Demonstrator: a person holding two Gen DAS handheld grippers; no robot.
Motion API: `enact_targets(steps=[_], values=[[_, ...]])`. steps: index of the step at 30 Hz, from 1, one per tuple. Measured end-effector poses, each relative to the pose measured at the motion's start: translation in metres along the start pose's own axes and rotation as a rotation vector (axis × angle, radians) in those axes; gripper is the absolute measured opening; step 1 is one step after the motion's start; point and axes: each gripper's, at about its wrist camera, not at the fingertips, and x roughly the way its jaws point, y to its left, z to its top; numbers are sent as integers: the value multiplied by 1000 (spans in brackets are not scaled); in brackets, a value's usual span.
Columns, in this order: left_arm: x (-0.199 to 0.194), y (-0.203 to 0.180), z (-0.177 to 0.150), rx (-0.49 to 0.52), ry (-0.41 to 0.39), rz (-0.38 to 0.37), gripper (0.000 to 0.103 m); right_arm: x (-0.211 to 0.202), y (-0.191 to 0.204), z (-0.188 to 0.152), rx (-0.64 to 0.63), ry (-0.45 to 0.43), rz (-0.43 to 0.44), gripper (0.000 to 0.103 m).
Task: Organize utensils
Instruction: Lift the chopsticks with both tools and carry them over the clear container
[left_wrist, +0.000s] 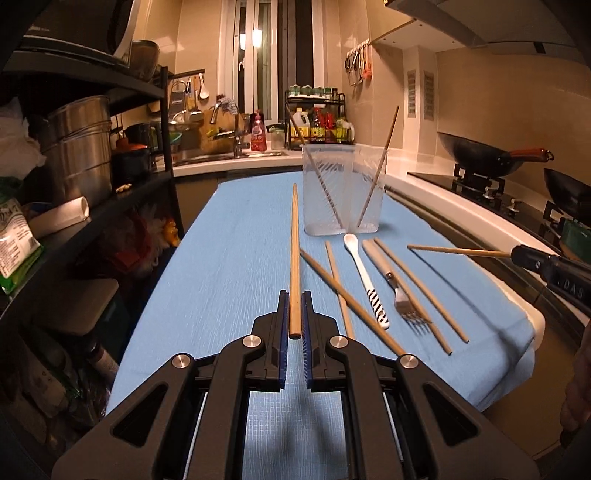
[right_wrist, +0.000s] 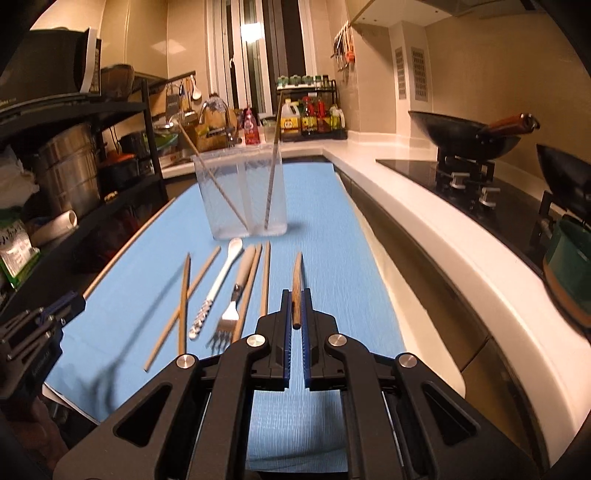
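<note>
left tongs (left_wrist: 294, 310) at bottom centre of the left wrist view, pinching a long wooden chopstick (left_wrist: 294, 254) near its blunt end; stick runs straight up the frame, off the blue cloth (left_wrist: 236, 258) that covers the table. right tongs (right_wrist: 294, 308) at bottom centre of the right wrist view, pressed onto a second chopstick (right_wrist: 296, 280), darker, seen end-on and foreshortened; also clear of the cloth. same stick shows at the right edge of the left view, poking left out of the right tongs.

clear plastic cup (left_wrist: 343, 188) stands upright upper centre w/ two chopsticks leaning inside, crossing outward in a v. just below it on the cloth, loose: two crossed chopsticks (left_wrist: 332, 280), a white spoon (left_wrist: 364, 277) w/ striped handle, a fork (left_wrist: 397, 291) w/ grey handle, tines toward the camera, then two more chopsticks (left_wrist: 424, 291) to the right of it. fork tines are blurred, so contact w/ the neighbouring stick is prob but unclear.

wok (left_wrist: 487, 155) on the stove, upper right. metal pots (left_wrist: 79, 147) on a dark shelf, left.
</note>
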Motion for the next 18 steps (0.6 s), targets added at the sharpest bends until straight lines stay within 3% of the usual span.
enact_targets(steps=[11, 18], values=[[-28, 16, 33, -8, -89, -5, 6, -16, 4, 33, -7, -69, 4, 5], [-25, 34, 83, -51, -101, -67, 6, -21, 9, 68, -16, -107, 11, 5]])
